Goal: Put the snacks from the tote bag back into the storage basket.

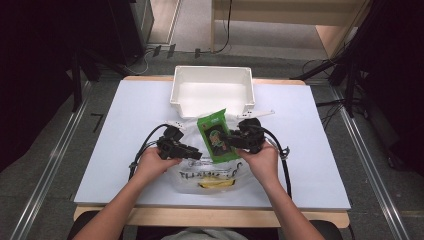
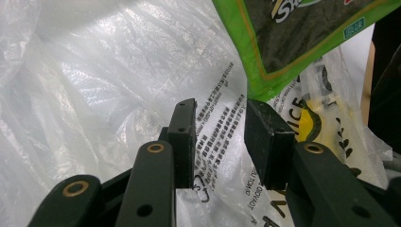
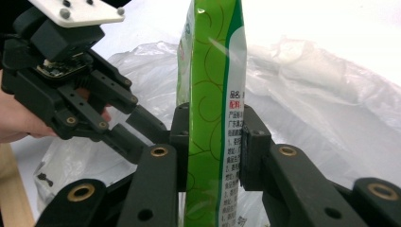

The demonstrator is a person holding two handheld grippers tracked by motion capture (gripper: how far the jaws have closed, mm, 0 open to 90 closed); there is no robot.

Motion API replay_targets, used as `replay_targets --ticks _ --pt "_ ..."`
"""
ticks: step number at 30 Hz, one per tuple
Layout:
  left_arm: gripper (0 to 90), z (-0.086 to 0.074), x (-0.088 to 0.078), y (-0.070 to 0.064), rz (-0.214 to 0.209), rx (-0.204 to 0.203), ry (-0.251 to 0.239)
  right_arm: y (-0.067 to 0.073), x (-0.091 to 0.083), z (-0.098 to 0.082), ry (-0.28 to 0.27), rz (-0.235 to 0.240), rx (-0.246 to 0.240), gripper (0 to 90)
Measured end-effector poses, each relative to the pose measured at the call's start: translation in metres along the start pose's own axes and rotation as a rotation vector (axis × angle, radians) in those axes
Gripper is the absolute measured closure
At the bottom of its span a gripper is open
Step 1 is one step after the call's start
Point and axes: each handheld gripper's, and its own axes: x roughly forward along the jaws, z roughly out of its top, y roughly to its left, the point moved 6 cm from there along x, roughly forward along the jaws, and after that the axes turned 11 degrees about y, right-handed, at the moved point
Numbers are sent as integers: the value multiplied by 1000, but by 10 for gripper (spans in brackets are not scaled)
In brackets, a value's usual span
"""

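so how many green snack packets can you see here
1: the green snack packet is clamped in the right gripper, above the clear plastic bag. More could be hidden inside the bag.

The desk (image 1: 125,150) has a white top with a pale wooden edge showing along its near and far sides; a white plastic bin (image 1: 212,90) stands on it at the far edge, near the middle, open side up; a clear plastic bag (image 1: 210,175) with dark printed lettering and a yellow mark lies flat on the near half, just in front of the bin; the desk itself stands on a grey floor (image 1: 45,165).
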Motion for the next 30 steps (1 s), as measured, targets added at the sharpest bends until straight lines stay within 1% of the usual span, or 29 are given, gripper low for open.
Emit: replay_targets --ticks 7,8,10,12,13,18,23,25,27,30 --pt "621 0 -1 -1 3 0 -10 -5 -6 1 -10 -11 2 741" --pt "603 0 -1 -1 4 1 -11 -7 -8 1 -14 -16 7 741" --pt "595 0 -1 -1 3 0 -11 -8 -9 1 -12 -18 6 741" --pt "584 0 -3 -1 1 1 -13 -11 -11 2 -17 -32 12 741" --pt "578 1 -3 -2 -4 0 -24 -11 -12 2 -22 -31 11 741" --pt "555 0 -4 -2 -1 2 -19 -17 -12 4 -14 -43 23 741" --pt "520 1 -2 -4 4 5 -13 -18 -16 7 -10 -56 14 741" --pt "521 1 -2 -4 8 9 -12 -19 -18 7 -9 -61 7 741" --pt "521 1 -2 -4 2 7 -16 -19 -20 8 -13 -63 9 741" --pt "517 2 -3 -5 7 13 -23 -18 -21 11 -11 -59 8 740"
